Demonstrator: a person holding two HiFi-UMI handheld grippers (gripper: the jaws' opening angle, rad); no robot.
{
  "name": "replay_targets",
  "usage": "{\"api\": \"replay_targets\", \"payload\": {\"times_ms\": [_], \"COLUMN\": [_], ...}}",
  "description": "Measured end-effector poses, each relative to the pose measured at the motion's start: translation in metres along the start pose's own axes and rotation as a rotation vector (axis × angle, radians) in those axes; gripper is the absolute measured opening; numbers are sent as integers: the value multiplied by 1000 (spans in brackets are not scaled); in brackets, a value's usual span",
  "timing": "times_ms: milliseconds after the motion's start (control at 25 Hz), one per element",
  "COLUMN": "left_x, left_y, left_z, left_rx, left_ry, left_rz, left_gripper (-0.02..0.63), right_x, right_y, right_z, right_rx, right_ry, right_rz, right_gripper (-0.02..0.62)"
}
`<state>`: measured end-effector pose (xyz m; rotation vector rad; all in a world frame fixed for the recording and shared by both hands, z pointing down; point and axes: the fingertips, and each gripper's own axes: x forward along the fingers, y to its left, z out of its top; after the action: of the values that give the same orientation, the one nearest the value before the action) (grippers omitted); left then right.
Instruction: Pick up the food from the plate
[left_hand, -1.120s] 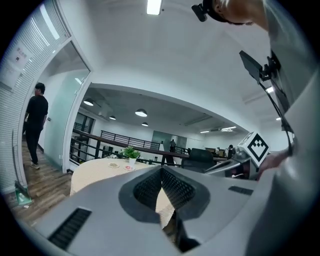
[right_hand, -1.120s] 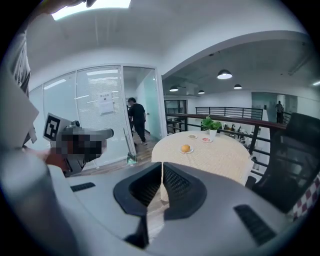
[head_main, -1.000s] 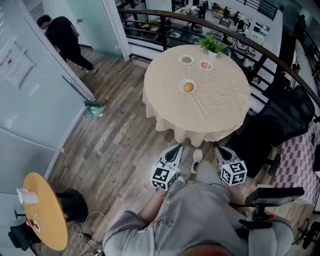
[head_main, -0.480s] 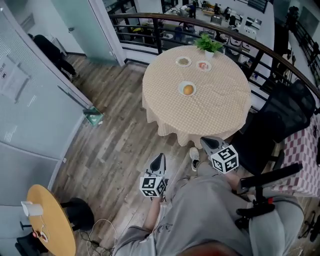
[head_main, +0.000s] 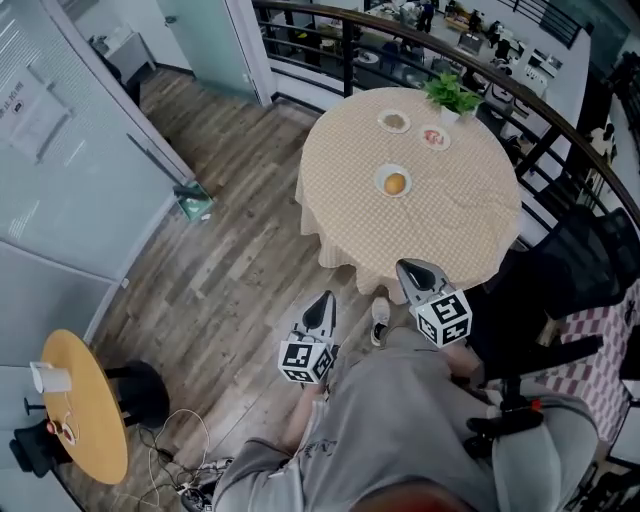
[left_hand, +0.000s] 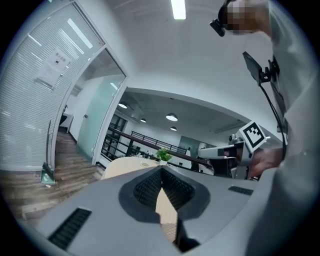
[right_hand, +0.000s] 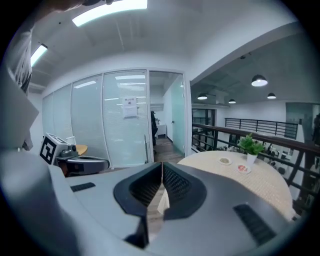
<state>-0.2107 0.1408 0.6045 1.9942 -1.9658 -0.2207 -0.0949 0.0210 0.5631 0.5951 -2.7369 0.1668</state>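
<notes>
A round table with a beige checked cloth (head_main: 440, 230) stands ahead of me. On it a white plate (head_main: 382, 189) holds an orange-brown piece of food (head_main: 395, 183). Two more small plates (head_main: 394, 122) (head_main: 434, 138) and a potted plant (head_main: 455, 95) sit at the far side. My left gripper (head_main: 325, 298) is shut and empty over the wood floor, short of the table. My right gripper (head_main: 403, 266) is also shut and empty, near the cloth's front edge. In the left gripper view the jaws (left_hand: 162, 168) meet; in the right gripper view the jaws (right_hand: 162, 164) meet, with the table (right_hand: 260, 187) to the right.
A black office chair (head_main: 570, 260) stands right of the table. A railing (head_main: 560, 120) curves behind it. A glass wall (head_main: 60, 180) runs along the left. A small yellow round table (head_main: 95, 440) with a white cup (head_main: 50, 378) sits lower left, and cables (head_main: 190, 450) lie on the floor.
The right gripper has risen and come up to the table's front edge. The left gripper has shifted slightly left. The person in dark clothes by the glass wall has left the view.
</notes>
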Motion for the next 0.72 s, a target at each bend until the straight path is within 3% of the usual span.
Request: {"api": "replay_targets", "payload": {"times_ms": [200, 440, 720], "left_x": [60, 144, 245], "left_y": [-27, -55, -68], "left_z": [44, 85, 96], "left_rx": [71, 220, 193], "left_ry": [-32, -22, -13], "left_rz": [-22, -60, -51], "left_gripper": [9, 10, 11], "right_x": [14, 32, 57], "right_y": [-41, -110, -190], "right_z": [47, 61, 58], "right_rx": [-25, 1, 52], "right_ry": [-148, -197, -175], "right_rz": [4, 22, 60], "right_gripper": [18, 18, 18]}}
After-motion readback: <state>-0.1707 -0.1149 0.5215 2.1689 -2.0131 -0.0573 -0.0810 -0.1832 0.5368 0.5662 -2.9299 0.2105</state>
